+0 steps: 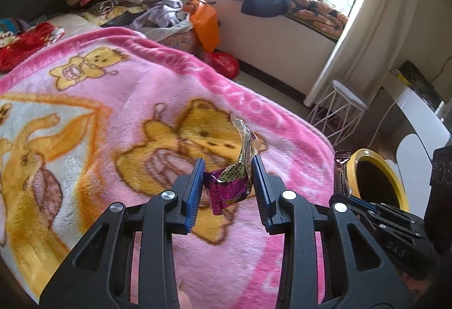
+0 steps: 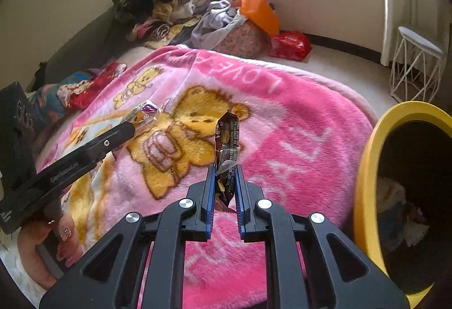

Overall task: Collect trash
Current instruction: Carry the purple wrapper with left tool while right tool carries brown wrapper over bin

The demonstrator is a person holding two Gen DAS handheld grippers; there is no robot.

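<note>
Left wrist view: left claw (image 1: 227, 165) pinches a crumpled purple wrapper (image 1: 228, 184) above the pink blanket (image 1: 127, 88). Right wrist view: right claw (image 2: 224, 172) clamps a dark wrapper (image 2: 227, 139) upright over the bed, yellow bin (image 2: 364, 184) just beside it.

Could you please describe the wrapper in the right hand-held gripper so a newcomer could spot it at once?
Start at the pink bear blanket, left of the yellow bin. Above it, the right hand-held gripper pinches a dark brown wrapper standing upright. The left hand-held gripper's purple wrapper is crumpled instead.
</note>
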